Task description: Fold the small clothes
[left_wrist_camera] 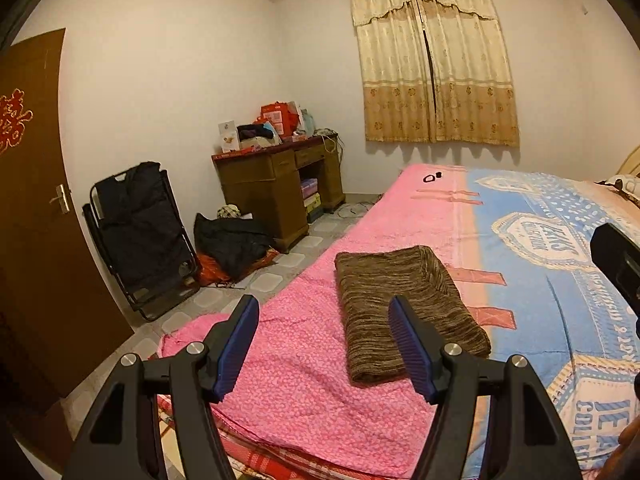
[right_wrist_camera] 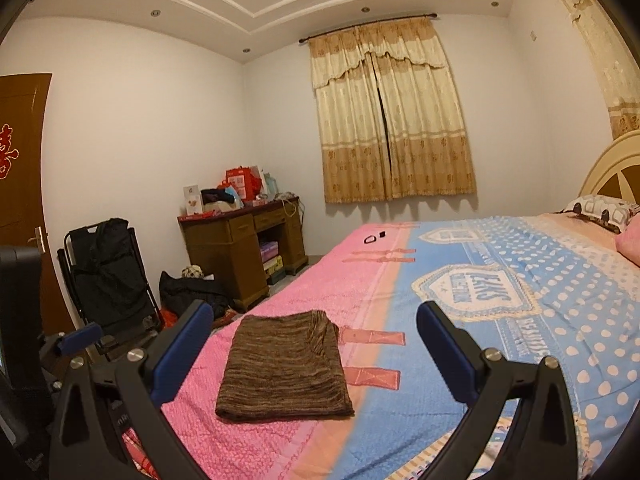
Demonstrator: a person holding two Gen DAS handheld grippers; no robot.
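A brown striped knit garment point(left_wrist_camera: 404, 312) lies folded into a flat rectangle on the pink part of the bed cover point(left_wrist_camera: 304, 368). My left gripper point(left_wrist_camera: 324, 344) hovers above the near edge of the bed, open, with nothing between its blue pads; its right pad overlaps the garment's near side in the picture. In the right wrist view the same folded garment point(right_wrist_camera: 284, 368) lies between and beyond the fingers of my right gripper point(right_wrist_camera: 312, 348), which is open and empty above the bed. The left gripper's blue fingertip point(right_wrist_camera: 82, 338) shows at the left edge there.
The bed cover point(right_wrist_camera: 500, 320) is pink on the left and blue with crests on the right. Small black items point(right_wrist_camera: 374, 238) lie at its far edge. A wooden desk point(left_wrist_camera: 276, 192) piled with boxes, a folded black chair point(left_wrist_camera: 140, 236) and dark bags point(left_wrist_camera: 236, 244) stand on the tiled floor. A brown door point(left_wrist_camera: 36, 200) is at the left.
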